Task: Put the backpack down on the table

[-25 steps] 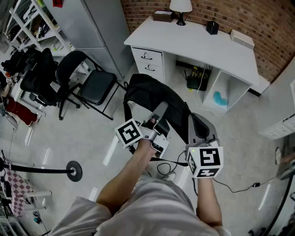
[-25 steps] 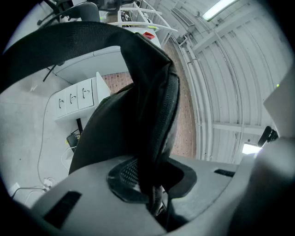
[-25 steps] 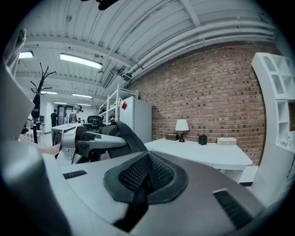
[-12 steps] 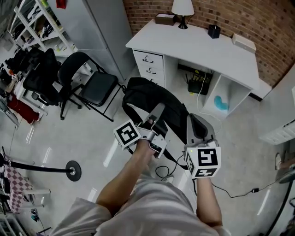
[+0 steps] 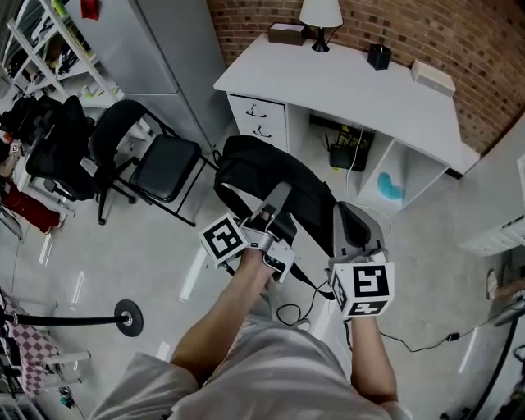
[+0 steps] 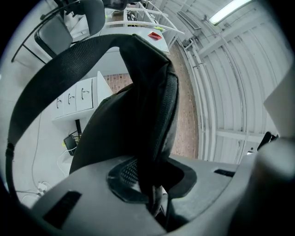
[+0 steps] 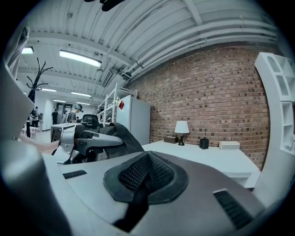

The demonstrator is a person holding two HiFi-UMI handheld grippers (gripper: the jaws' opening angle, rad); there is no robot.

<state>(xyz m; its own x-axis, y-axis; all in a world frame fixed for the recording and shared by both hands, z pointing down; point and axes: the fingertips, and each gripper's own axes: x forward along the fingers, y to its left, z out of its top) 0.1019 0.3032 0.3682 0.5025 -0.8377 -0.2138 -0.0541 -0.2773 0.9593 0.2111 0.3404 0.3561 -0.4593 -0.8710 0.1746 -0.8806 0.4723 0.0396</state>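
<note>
A black backpack (image 5: pixel 261 174) hangs above the floor in front of the white desk (image 5: pixel 361 92), held up by both grippers. My left gripper (image 5: pixel 274 203) is shut on a fold of the backpack's top (image 6: pixel 138 115), and a wide strap (image 6: pixel 50 78) loops over to the left. My right gripper (image 5: pixel 354 233) is on the bag's right side, shut on a thin black strap (image 7: pixel 136 198) pinched between its pads. From the right gripper view I see the left gripper (image 7: pixel 85 140), the backpack (image 7: pixel 120 133) and the desk (image 7: pixel 207 159) beyond.
On the desk stand a lamp (image 5: pixel 320 15), a brown box (image 5: pixel 285 33), a black cup (image 5: pixel 377 54) and a white box (image 5: pixel 432 74). A black folding chair (image 5: pixel 156 160) is to the left. A cable (image 5: pixel 289 312) lies on the floor, and a stanchion base (image 5: pixel 127 317) stands at left.
Both grippers have carried the backpack a little way towards the desk; the chair and floor items have slid left in the head view. Both grips are unchanged.
</note>
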